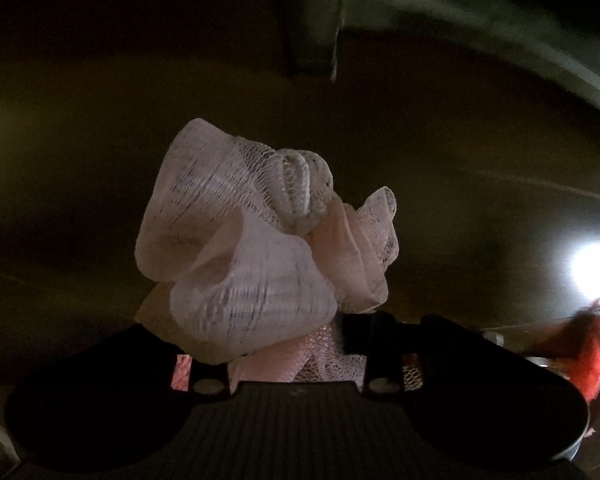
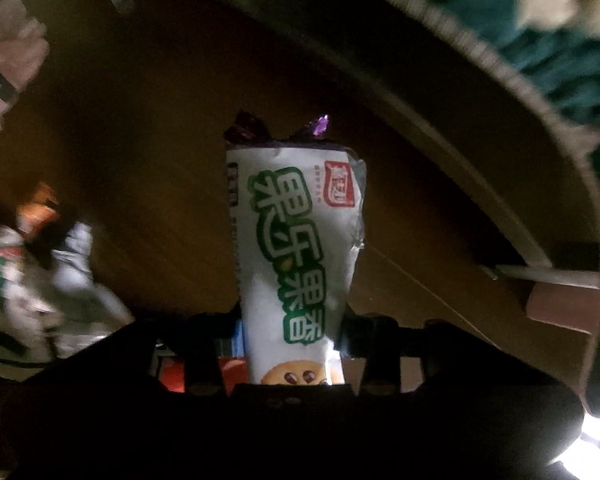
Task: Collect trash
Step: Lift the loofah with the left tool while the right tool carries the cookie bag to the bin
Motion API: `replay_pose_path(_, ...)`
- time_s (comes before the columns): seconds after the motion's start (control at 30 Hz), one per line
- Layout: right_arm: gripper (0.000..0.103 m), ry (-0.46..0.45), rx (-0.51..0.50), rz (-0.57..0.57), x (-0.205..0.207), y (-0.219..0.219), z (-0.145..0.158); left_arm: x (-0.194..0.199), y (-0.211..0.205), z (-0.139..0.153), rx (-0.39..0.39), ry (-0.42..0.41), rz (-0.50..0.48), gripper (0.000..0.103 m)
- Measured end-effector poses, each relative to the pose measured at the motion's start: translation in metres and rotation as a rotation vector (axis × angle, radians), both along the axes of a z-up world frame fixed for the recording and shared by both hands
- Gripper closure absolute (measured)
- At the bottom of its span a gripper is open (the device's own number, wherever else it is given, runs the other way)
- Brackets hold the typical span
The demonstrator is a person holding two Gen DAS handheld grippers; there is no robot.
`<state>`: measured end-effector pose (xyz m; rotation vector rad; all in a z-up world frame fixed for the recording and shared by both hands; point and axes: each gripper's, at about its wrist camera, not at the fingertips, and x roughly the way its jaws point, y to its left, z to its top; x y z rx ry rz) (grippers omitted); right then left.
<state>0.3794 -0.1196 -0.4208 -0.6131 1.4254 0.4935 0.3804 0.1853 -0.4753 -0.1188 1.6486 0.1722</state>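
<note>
Right wrist view: big brown box [image 2: 160, 128] fills most of the frame, its pale rim arcing from top centre down to right edge. Green cloth [image 2: 540, 40] sits upper right, beyond that rim, blurred. Left edge, mid-height: a blurry heap of crumpled wrappers [image 2: 48, 276], white w/ green and orange bits, inside the box. Centre frame: white biscuit wrapper [image 2: 296, 248] w/ green lettering, red logo, purple crimped top end, standing straight up from the right gripper [image 2: 294, 344]. Jaws are pinched close on its lower end, wrapper bunched narrow between them. Top left corner: pale pink blur, can't tell what.

Left wrist view: dark brown surface behind everything, very dim. Grey-green edge [image 1: 500, 28] curves across upper right. Centre: pink mesh puff [image 1: 260, 256], ruffled netting w/ a white cord loop at its middle, rising from the left gripper [image 1: 296, 340]. Jaws nearly closed, netting squeezed between and spilling below. Right edge, low: bright glare, and under it something red [image 1: 592, 356], blurred.
</note>
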Motion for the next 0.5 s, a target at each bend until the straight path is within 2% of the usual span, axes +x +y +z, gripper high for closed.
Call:
replay_pose_path(0.2, 0.063, -0.055, 0.101, -0.068, 0.0, 0.0, 0.076, -0.016, -0.018, 0.082, -0.033, -0.106, -0.057, 0.07)
replay_pose_path(0.4, 0.063, -0.118, 0.195, -0.118, -0.034, 0.007, 0.144, -0.037, -0.037, 0.172, -0.012, -0.226, -0.212, 0.07)
replay_pose_path(0.5, 0.063, -0.155, 0.238, -0.13, -0.051, 0.007, 0.181, -0.048, -0.047, 0.22, -0.023, -0.294, -0.237, 0.07)
